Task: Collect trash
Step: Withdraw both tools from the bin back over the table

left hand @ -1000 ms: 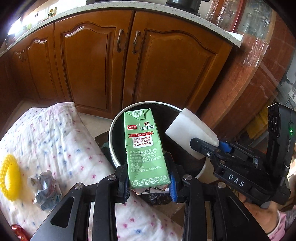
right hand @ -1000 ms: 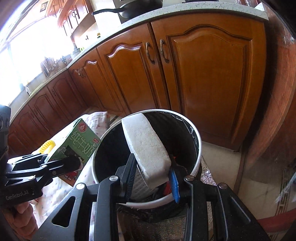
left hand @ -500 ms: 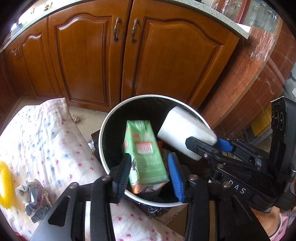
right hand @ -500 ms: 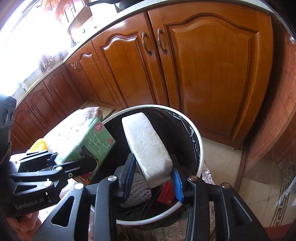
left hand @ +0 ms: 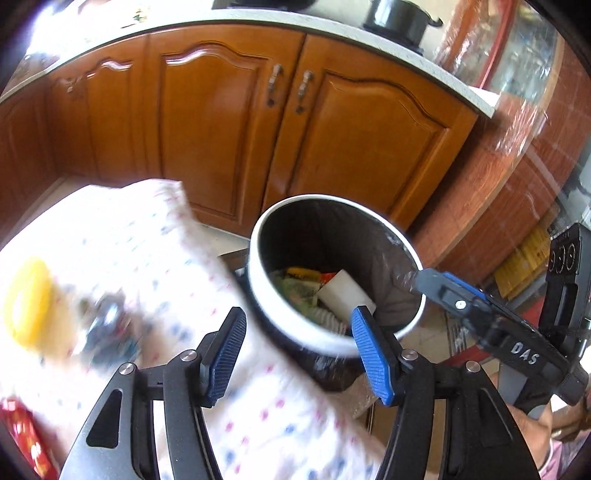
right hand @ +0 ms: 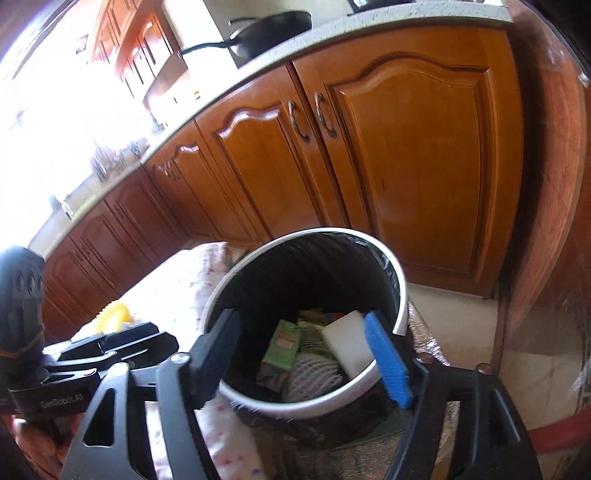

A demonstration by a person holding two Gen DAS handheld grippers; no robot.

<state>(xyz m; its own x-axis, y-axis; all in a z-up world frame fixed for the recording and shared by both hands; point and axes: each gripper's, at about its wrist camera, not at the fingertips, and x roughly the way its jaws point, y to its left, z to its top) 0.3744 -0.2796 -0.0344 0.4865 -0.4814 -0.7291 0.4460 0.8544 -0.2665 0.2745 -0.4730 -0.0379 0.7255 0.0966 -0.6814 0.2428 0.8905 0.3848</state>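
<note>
Left wrist view looks down past the left gripper [left hand: 297, 345], whose blue-padded jaws are spreading apart with nothing between them; they hang over the edge of a white cloth with pink and blue dots [left hand: 147, 258] and the near rim of a round white-rimmed bin with a black liner [left hand: 255, 254]. Inside that bin lie a green drink carton [left hand: 295, 293], a white foam block [left hand: 341, 297] leaning against the liner, and some white mesh fruit netting [left hand: 325, 317]. On the cloth, well to the left and blurred, sit a yellow ring-shaped toy [left hand: 27, 302] and a crumpled grey wad of paper [left hand: 107, 332]; a red packet [left hand: 26, 439] shows at the bottom corner.

From the right wrist view, the right gripper [right hand: 306, 350] hovers just above the bin's [right hand: 400, 314] near rim, its jaws opening wide and gripping nothing. Directly below, the foam block [right hand: 349, 341] rests tilted against the inner wall, touching the netting [right hand: 314, 373] and beside the carton [right hand: 284, 345]. Behind the bin stand brown wooden cupboard doors [right hand: 406, 166] under a speckled countertop, with a black frying pan [right hand: 273, 31] on top.
</note>
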